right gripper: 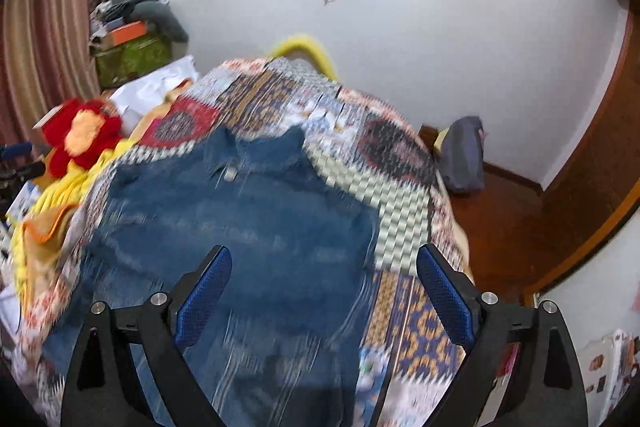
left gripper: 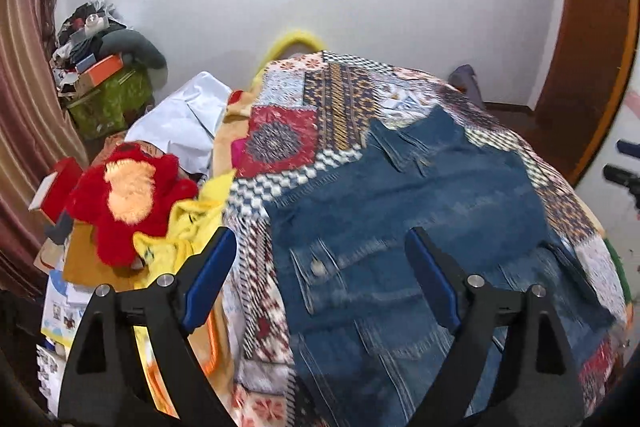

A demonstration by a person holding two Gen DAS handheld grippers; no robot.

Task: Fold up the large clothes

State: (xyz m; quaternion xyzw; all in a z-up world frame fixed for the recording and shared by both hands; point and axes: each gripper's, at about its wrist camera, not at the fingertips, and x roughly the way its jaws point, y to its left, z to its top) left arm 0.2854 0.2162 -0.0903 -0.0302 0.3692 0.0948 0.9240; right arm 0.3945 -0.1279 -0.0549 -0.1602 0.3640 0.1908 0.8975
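Observation:
A blue denim jacket (left gripper: 400,211) lies spread flat on a patchwork bedspread (left gripper: 320,107), collar toward the far wall. It also shows in the right wrist view (right gripper: 248,227), blurred. My left gripper (left gripper: 320,243) is open and empty, held above the jacket's near left part. My right gripper (right gripper: 324,263) is open and empty, held above the jacket's right edge. The right gripper's dark tip (left gripper: 622,177) shows at the far right of the left wrist view.
A red and orange plush toy (left gripper: 128,195) and yellow cloth (left gripper: 192,223) lie left of the bed. White cloth (left gripper: 180,123) and a cluttered green box (left gripper: 108,99) stand at the back left. A grey bag (right gripper: 460,155) sits on the wooden floor at right.

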